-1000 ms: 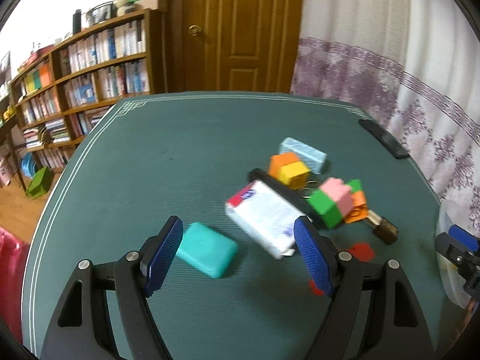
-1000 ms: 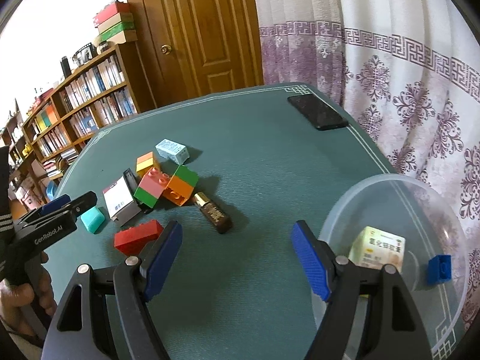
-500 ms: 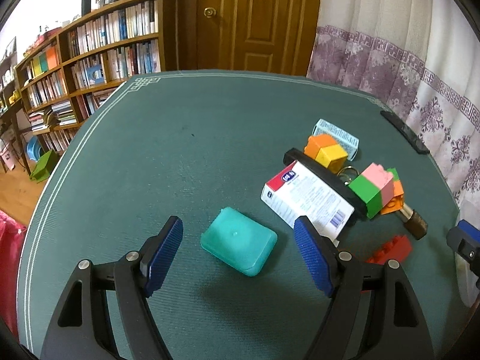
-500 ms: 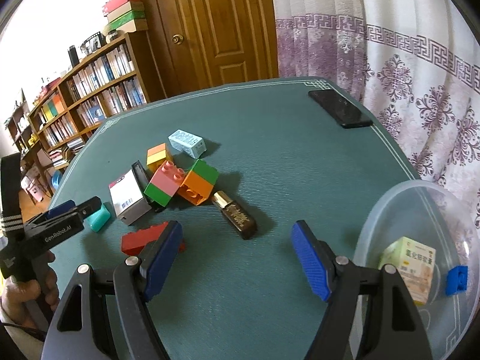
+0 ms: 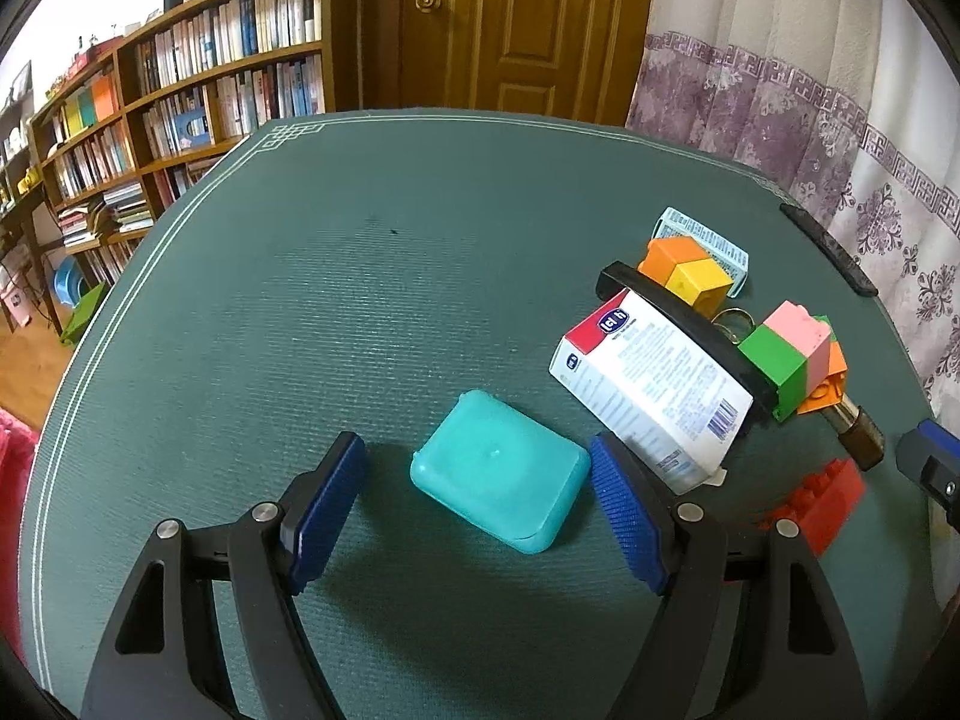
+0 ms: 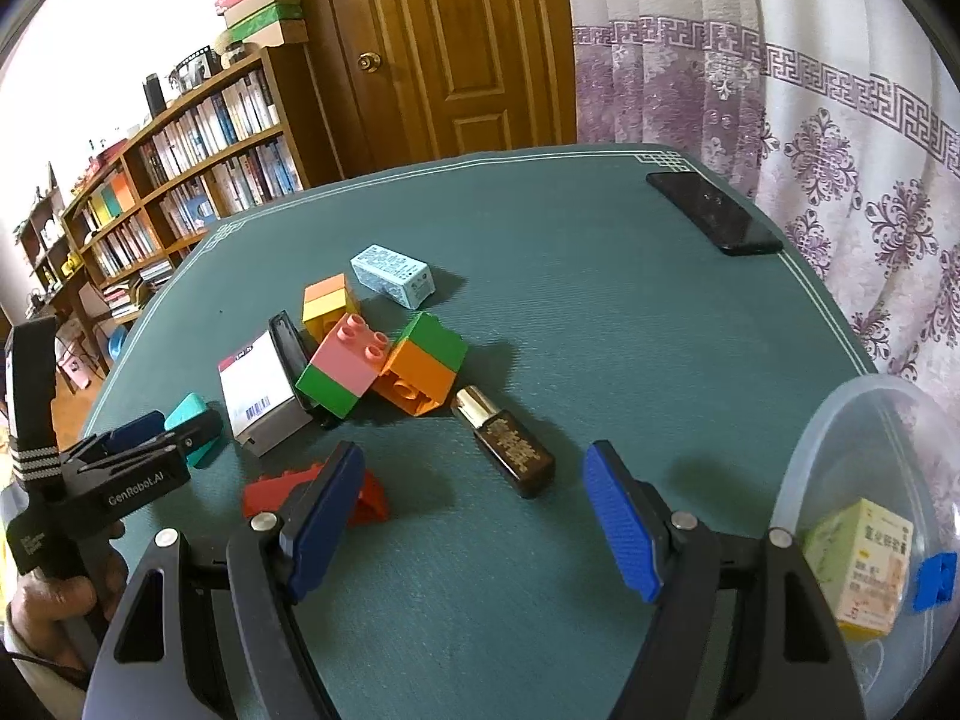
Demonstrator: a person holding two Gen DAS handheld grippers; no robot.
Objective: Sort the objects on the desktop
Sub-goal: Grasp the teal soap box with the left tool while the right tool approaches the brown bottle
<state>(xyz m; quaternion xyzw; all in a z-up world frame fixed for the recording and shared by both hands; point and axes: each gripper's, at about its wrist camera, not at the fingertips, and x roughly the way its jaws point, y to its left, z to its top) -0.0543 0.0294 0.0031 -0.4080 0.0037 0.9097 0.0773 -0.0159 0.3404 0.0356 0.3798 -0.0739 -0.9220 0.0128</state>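
Closer now, the left gripper (image 5: 477,495) straddles the teal case (image 5: 499,471), jaws wide for grasping; right gripper (image 6: 474,510) hovers wide, empty.

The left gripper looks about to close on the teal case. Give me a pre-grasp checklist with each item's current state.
1. Left gripper open: ok.
2. Teal case between the fingers: ok, though nearer the right pad.
3. Case free of neighbours: cannot tell; the white medicine box sits close beside it and right by the finger tip.
4. Fingers low enough to grip the sides: cannot tell.
5. Right gripper open and holding nothing: ok.
6. Clear plastic bowl has room: ok, it holds only a yellow box and a blue brick.
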